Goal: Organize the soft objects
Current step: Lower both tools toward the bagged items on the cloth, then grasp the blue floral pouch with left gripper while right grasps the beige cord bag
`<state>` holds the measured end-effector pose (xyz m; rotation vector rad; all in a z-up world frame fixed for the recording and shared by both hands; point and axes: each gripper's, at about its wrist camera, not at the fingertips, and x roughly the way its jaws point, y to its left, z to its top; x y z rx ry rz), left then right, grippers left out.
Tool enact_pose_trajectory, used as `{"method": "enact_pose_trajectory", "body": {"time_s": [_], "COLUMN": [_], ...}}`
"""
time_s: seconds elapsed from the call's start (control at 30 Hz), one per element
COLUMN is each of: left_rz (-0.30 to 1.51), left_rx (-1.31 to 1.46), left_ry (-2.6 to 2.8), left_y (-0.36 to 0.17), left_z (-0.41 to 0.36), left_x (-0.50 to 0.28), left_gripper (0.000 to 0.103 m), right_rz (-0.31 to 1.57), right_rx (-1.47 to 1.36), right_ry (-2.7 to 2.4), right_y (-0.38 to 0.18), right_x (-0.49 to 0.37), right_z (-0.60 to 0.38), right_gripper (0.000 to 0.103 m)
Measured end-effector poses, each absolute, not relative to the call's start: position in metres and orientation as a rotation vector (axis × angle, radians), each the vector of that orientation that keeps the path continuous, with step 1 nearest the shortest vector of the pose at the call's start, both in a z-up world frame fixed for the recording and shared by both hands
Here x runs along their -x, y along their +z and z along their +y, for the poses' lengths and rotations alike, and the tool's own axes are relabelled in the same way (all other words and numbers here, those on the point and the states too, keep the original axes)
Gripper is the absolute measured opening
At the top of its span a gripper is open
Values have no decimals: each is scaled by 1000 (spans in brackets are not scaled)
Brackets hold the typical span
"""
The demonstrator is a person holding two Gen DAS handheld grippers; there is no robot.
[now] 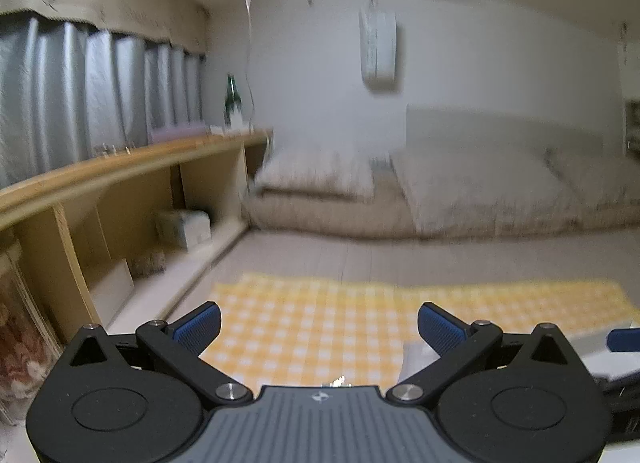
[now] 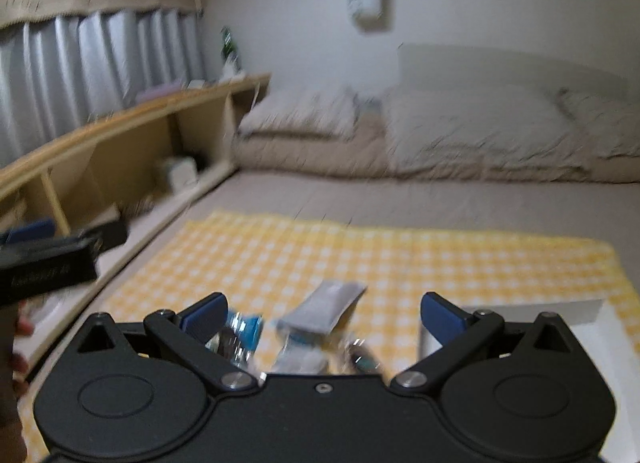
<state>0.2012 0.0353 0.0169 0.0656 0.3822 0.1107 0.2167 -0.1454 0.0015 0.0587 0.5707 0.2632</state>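
Note:
A yellow checked cloth [image 2: 360, 255] lies on the floor; it also shows in the left wrist view [image 1: 320, 315]. On it, close in front of my right gripper [image 2: 322, 315], lie a grey soft tube [image 2: 324, 309], a blue-and-clear packet [image 2: 236, 333] and another shiny packet [image 2: 362, 357], all blurred. The right gripper is open and empty above them. My left gripper [image 1: 318, 327] is open and empty above the cloth's near edge. It shows from the side at the left of the right wrist view [image 2: 56, 255].
A white box [image 2: 560, 327] sits on the cloth at the right. A low wooden shelf [image 1: 120, 191] runs along the left wall under grey curtains. Pillows and folded bedding [image 1: 440, 191] lie against the far wall.

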Motion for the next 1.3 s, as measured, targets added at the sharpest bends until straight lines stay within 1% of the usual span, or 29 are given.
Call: {"method": "enact_pose_trajectory", "body": {"time_s": [0.2,0.5,0.73,0.9,1.1,1.2,1.23,1.27,1.3], "left_rz": [507,653,747,809,854,871,874,878,883], "left_rx": [-18,-22,-100,-118,-100,-86,-75,-57,-38], "left_ry": [80,66,26,39,61,59,55,48,44], "left_y": [-8,-54,-84,-103,-117,-122,-122,-123,-124], "left_z": [44,65,69,72,80,84,86,87,88], "left_x": [-236,-279,-294,-304,-310,-313,-313,-314,-315], "left_gripper": [103,103,103,103,103,101,98,96,92], "right_rz": [734,906,991,1010,1031,1055,1064,1071,1076], "right_rx": [-57,-51,-53,-72,-88,-102,-105,-108,-115], "right_ry": [328,354,338,314,300,290,288,290,303], "right_y": [-38,-87,-116,-125,-135,-139,-139,-139,-140], "right_x": [-235,-259,-272,-279,-284,-289,-290,-291,-291], "right_z": [-115,-79,-67,-61,-58,-63,-64,-66,-67], "right_gripper": [103,103,103,103,103,103,102,97,89]}}
